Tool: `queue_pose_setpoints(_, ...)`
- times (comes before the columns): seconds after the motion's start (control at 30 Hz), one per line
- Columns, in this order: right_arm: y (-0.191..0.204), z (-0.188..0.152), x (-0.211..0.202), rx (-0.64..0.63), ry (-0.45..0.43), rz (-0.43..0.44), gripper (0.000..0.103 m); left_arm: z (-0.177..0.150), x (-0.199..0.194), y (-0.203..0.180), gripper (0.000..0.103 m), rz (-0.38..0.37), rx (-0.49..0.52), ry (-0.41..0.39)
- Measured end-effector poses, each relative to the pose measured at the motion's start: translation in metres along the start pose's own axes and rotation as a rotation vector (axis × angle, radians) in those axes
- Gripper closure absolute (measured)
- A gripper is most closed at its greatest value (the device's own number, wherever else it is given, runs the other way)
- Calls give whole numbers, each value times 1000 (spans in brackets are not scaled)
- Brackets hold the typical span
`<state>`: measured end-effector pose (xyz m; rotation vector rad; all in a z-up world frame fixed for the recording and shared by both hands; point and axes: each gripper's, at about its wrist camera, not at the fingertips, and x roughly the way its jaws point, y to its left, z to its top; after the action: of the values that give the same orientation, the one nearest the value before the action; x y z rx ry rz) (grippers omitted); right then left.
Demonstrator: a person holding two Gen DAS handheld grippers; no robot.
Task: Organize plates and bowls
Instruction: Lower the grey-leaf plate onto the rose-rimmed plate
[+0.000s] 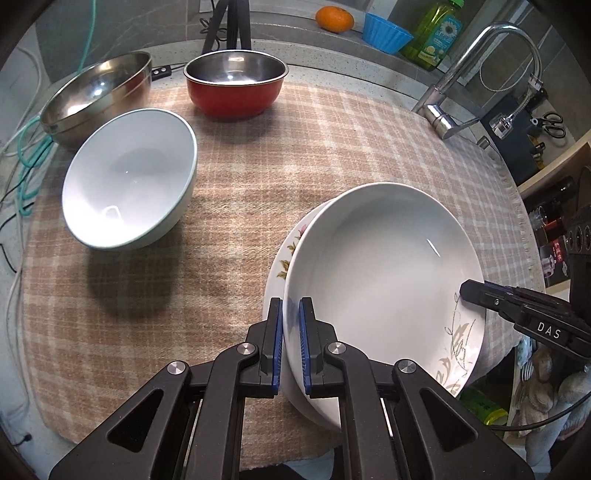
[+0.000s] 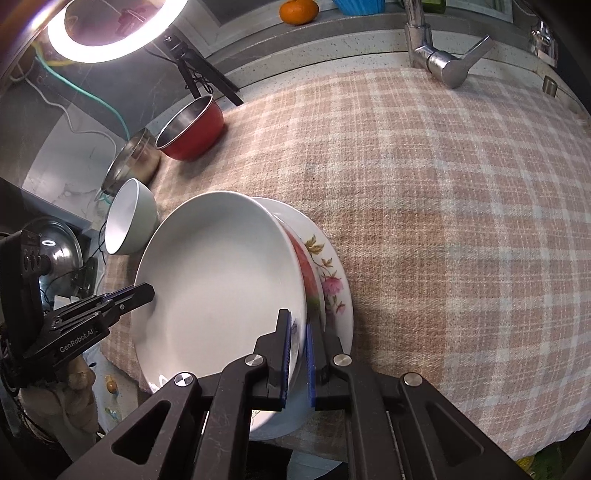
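A white deep plate (image 1: 384,273) rests on a floral plate (image 1: 286,254) at the near right of the checked cloth. My left gripper (image 1: 291,314) is shut on the white plate's left rim. My right gripper (image 2: 298,332) is shut on its opposite rim, and shows in the left wrist view (image 1: 466,290). The white plate (image 2: 221,288) and floral plate (image 2: 332,284) also show in the right wrist view, with the left gripper (image 2: 146,291) at the plate's far edge. A white bowl (image 1: 129,177), a red bowl (image 1: 236,83) and a steel bowl (image 1: 98,94) stand further back.
A checked cloth (image 1: 240,206) covers the counter. A faucet (image 1: 480,74) stands at the back right, an orange (image 1: 334,18), a blue cup (image 1: 386,33) and a green bottle (image 1: 437,35) on the ledge behind. A ring light (image 2: 110,26) and cables lie at the left.
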<state>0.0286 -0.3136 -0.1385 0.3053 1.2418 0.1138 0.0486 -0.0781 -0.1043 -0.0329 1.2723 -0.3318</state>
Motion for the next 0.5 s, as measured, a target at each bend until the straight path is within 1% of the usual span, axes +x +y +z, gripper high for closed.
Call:
queue_pose_setpoints(0.27, 7, 1, -1, -49, -15, -42, 90, 1, 3, -1, 96, 5, 2, -2)
queue_pose_setpoints(0.3, 9, 1, -1, -57, -14, -48, 89, 1, 3, 0, 96, 5, 0, -2)
queue_pose_setpoints(0.37, 11, 1, -1, -69, -8, -42, 80, 2, 2, 0, 96, 3, 2, -1)
queue_pose_setpoints(0.43, 16, 0, 0, -89, -5, -45, 77, 1, 2, 1, 96, 3, 5, -4)
queue_pose_setpoints(0.5, 21, -2, 0, -123, -13, -80, 76, 1, 1, 1, 96, 4, 6, -8)
